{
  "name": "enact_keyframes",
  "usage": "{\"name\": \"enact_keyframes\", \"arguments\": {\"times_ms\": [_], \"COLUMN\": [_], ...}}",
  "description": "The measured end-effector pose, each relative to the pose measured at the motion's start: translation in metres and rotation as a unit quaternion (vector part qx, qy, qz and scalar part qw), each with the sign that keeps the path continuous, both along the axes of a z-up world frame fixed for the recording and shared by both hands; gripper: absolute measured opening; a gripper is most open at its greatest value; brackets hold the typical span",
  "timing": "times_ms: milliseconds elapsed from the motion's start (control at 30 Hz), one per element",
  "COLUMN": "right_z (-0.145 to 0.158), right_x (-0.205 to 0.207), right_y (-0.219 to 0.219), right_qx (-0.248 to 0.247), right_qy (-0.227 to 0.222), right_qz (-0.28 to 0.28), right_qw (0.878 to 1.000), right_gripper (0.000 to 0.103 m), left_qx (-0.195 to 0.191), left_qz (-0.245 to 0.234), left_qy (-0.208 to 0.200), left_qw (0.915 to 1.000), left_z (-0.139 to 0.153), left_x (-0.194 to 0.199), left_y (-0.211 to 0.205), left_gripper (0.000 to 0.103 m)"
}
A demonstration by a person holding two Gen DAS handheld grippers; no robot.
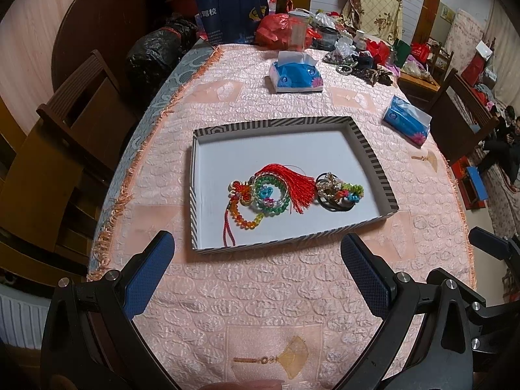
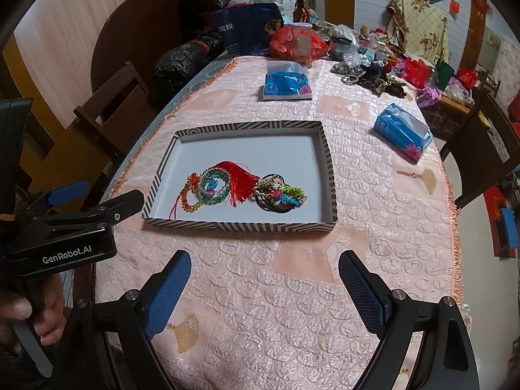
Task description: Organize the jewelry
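A shallow tray with a striped rim lies on the pink tablecloth. Inside it sit a red tassel charm, a green bead bracelet, an orange bead bracelet, and a tangle of black hair ties and colourful beads. My left gripper hangs open in front of the tray's near rim, holding nothing. My right gripper is open too, above bare cloth nearer than the tray. The left gripper's body shows at the left of the right wrist view.
Two blue tissue packs lie beyond the tray. Bags, a bottle and a heap of trinkets crowd the far end. Wooden chairs stand at both sides. The table edge runs close on the right.
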State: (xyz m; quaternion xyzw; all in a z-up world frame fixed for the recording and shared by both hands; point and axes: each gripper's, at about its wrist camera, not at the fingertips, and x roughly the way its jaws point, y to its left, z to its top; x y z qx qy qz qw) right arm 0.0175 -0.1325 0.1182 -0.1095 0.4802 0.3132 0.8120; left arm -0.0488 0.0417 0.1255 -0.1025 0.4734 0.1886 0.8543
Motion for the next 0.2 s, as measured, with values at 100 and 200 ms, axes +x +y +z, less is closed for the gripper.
{"name": "enact_keyframes", "arguments": {"times_ms": [100, 200], "right_z": [-0.0003, -0.0008], "right_x": [-0.0006, -0.0001], "right_y": [0.0007, 0.0012], "right_qx": [0.0, -0.001], "right_qy": [0.001, 0.002], "right_qz": [-0.001, -0.001], "right_qw": [1.0, 1.0], "right_gripper": [0.091, 0.091], "left_qx": [0.003, 0.002], "left_qz": [-0.003, -0.006], "left_qy": [-0.002, -0.004], "left_qw": [1.0, 1.0], "left_z": [-0.0001, -0.0004], "left_x": [-0.0008, -0.0007], "left_y": [-0.0011, -0.0016], "left_gripper": [0.102, 0.102]}}
